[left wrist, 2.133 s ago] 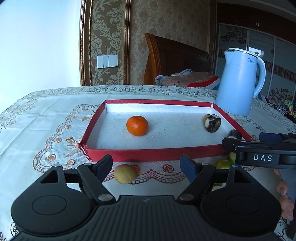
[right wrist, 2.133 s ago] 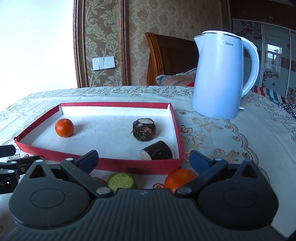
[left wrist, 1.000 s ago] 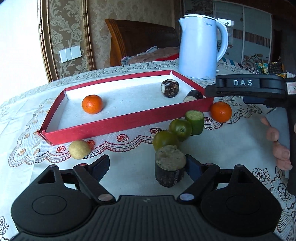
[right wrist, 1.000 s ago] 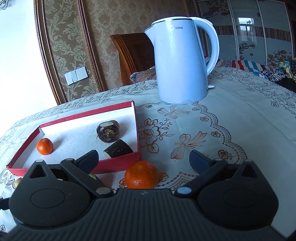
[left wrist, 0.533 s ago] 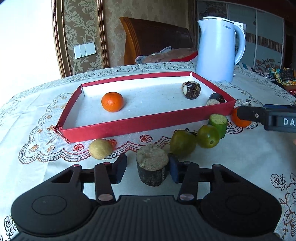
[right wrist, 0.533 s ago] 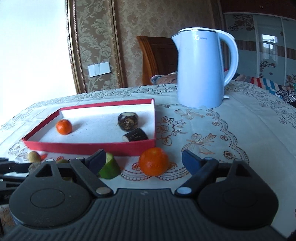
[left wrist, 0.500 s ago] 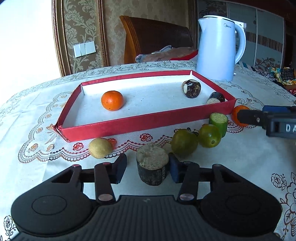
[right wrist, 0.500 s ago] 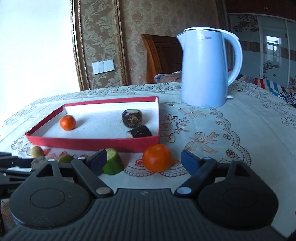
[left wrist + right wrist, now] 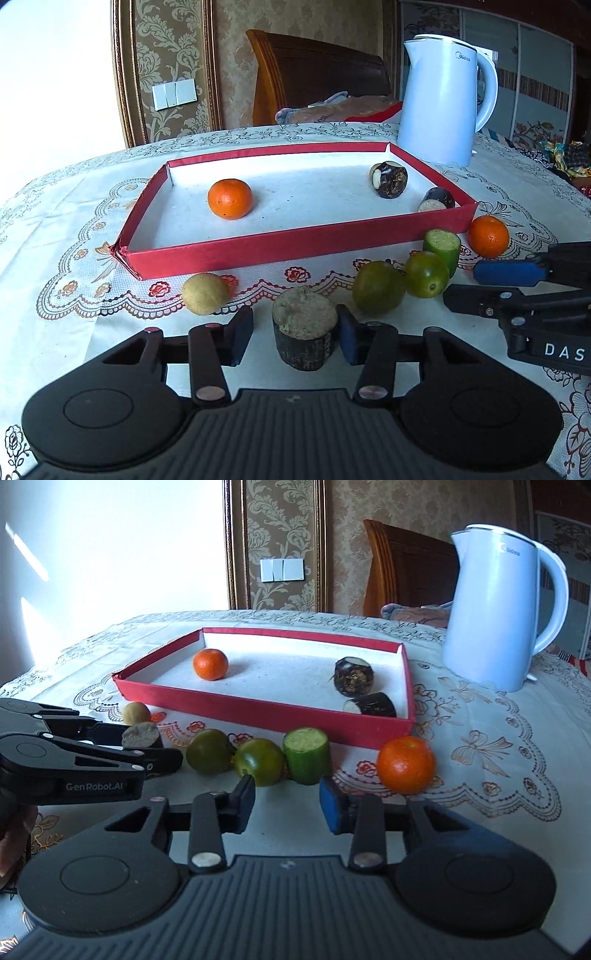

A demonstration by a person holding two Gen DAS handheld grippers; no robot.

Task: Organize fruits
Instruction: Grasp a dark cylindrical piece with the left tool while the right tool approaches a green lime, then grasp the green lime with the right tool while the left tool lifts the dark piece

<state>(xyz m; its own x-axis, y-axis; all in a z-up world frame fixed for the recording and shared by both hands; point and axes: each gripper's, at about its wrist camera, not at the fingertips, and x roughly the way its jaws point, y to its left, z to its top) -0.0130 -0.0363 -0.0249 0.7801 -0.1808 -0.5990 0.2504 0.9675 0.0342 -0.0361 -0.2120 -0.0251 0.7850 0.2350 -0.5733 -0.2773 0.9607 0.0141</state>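
Left gripper (image 9: 293, 334): narrowed around a dark-skinned stub with a tan cut top (image 9: 304, 328), standing upright on the tablecloth (image 9: 55, 332); right pad touching its side, left pad just beside it, a sliver of gap visible. Right gripper (image 9: 287, 805): jaws closing, nothing between them; green cylinder piece (image 9: 306, 755) just ahead of the tips, on the cloth. Red-walled tray (image 9: 295, 251), white floor: one mandarin (image 9: 229, 198) toward its left, one dark round piece (image 9: 388, 180) and one dark cut piece (image 9: 436, 200) at its right end. Loose in front of the tray, left to right in the left wrist view: small yellowish fruit (image 9: 204, 293), two green round fruits (image 9: 377, 288) (image 9: 426, 274) touching each other, the green cylinder piece, second mandarin (image 9: 488, 236) near the tray's front right corner. Pale blue electric kettle (image 9: 441, 99) behind the tray's right end. Wooden headboard (image 9: 317, 88) and wall switch plate (image 9: 174, 95) beyond the table.
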